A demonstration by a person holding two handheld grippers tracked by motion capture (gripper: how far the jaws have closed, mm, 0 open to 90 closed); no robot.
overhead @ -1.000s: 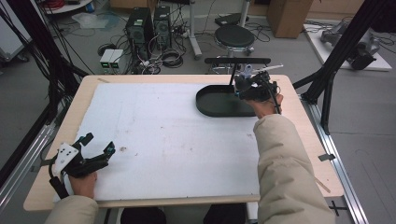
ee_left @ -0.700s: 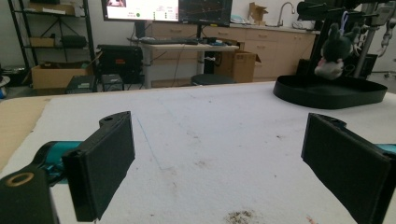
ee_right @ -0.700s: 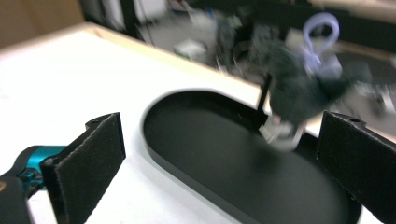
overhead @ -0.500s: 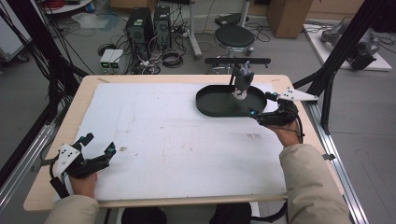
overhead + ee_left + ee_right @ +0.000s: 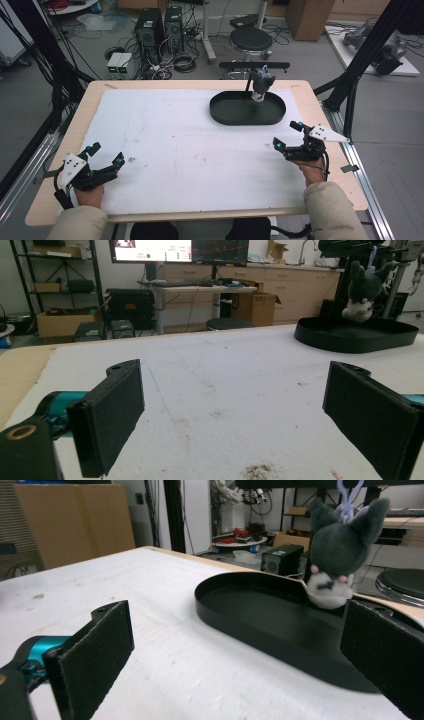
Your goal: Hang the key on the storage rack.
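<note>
A small dark grey plush toy [image 5: 261, 83] with a white face stands upright at the back of a black oval tray [image 5: 226, 112] at the table's far right; it also appears in the left gripper view [image 5: 361, 291] and close in the right gripper view [image 5: 338, 550]. My right gripper [image 5: 289, 135] rests open on the white mat in front of the tray [image 5: 260, 612], nothing between its jaws. My left gripper [image 5: 105, 154] stands open near the front left corner, empty, facing the distant tray [image 5: 356, 335].
A white mat [image 5: 175, 145] covers most of the wooden table [image 5: 80, 120]. Black frame posts [image 5: 370, 47] rise at the right side. Computers, cables and a stool [image 5: 251, 37] stand on the floor beyond the far edge.
My right gripper has let go of the plush toy in the tray and drawn back toward the front right, now open. The left gripper has stayed put.
</note>
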